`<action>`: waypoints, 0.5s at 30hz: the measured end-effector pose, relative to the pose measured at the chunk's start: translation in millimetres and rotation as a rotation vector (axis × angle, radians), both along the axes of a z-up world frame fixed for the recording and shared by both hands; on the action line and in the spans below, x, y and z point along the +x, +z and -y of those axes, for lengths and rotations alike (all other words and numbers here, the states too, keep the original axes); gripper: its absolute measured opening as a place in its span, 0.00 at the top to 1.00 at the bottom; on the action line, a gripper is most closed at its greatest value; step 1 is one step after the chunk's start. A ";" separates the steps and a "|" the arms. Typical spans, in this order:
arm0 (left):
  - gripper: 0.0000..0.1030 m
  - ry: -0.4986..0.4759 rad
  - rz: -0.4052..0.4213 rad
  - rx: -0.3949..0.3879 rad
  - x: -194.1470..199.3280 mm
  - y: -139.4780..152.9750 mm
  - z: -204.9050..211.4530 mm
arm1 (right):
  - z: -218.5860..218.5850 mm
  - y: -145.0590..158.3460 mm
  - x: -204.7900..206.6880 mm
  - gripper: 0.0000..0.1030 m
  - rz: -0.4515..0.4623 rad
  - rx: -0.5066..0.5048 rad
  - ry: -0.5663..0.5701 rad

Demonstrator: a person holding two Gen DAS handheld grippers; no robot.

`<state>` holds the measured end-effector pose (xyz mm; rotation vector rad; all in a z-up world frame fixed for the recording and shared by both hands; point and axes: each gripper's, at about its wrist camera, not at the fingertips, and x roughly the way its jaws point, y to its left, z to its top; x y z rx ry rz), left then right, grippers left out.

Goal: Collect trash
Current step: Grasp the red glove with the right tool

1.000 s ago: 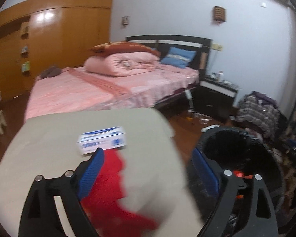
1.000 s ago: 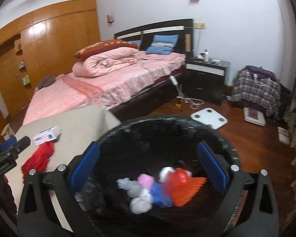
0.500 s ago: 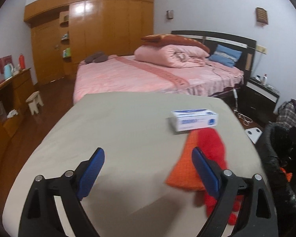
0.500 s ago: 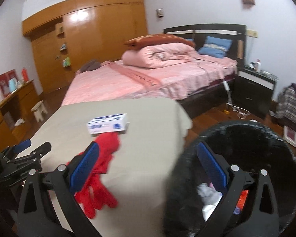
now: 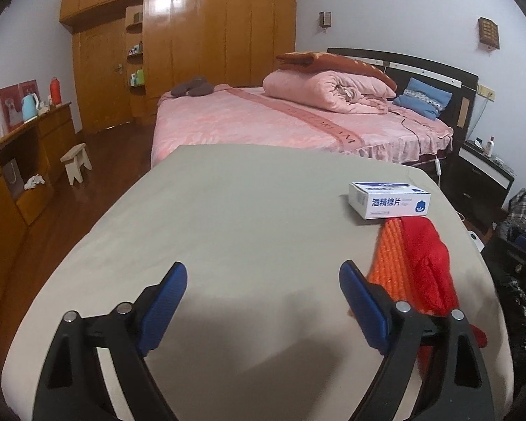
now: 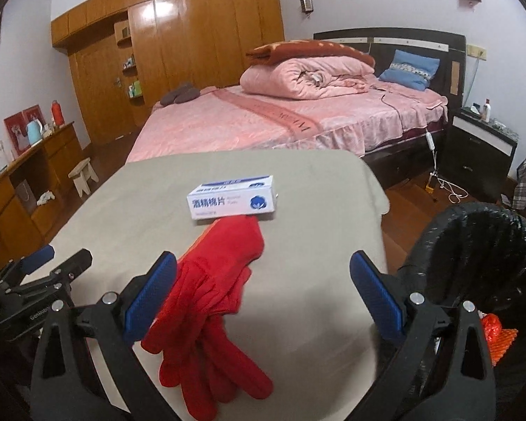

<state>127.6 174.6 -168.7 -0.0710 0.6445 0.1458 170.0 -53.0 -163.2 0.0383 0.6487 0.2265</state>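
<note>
Both grippers' jaws stand wide apart, holding nothing. The red glove (image 6: 210, 301) lies just before the white box (image 6: 233, 200), its fingers by the right gripper (image 6: 263, 287)'s left jaw, right of the left gripper (image 5: 263, 298).

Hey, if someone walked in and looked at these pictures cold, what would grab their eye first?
Probably the red gloves, lying on the grey-covered table with their cuffs just in front of a white and blue box. Next, the black-lined trash bin off the table's right edge, with something orange showing low inside it. Behind it all sits the big pink bed.
</note>
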 end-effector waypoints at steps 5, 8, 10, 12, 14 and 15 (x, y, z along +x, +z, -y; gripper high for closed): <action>0.16 0.007 -0.008 -0.005 2.2 -6.4 -6.0 | -12.8 -13.3 9.9 0.12 -0.029 -0.021 0.018; 0.17 0.007 -0.013 -0.004 3.4 -9.3 -8.1 | -19.6 -21.2 13.9 0.20 -0.048 -0.031 0.034; 0.17 0.007 -0.016 -0.006 4.1 -10.8 -9.6 | -24.5 -26.5 16.5 0.25 -0.062 -0.039 0.047; 0.17 0.007 -0.018 -0.011 4.2 -11.2 -10.8 | -29.8 -30.7 20.0 0.32 -0.081 -0.042 0.068; 0.17 0.009 -0.020 -0.015 4.7 -12.0 -11.7 | -33.8 -32.9 22.1 0.36 -0.095 -0.043 0.086; 0.17 0.009 -0.021 -0.016 4.9 -12.4 -11.7 | -35.3 -33.6 22.2 0.40 -0.099 -0.042 0.092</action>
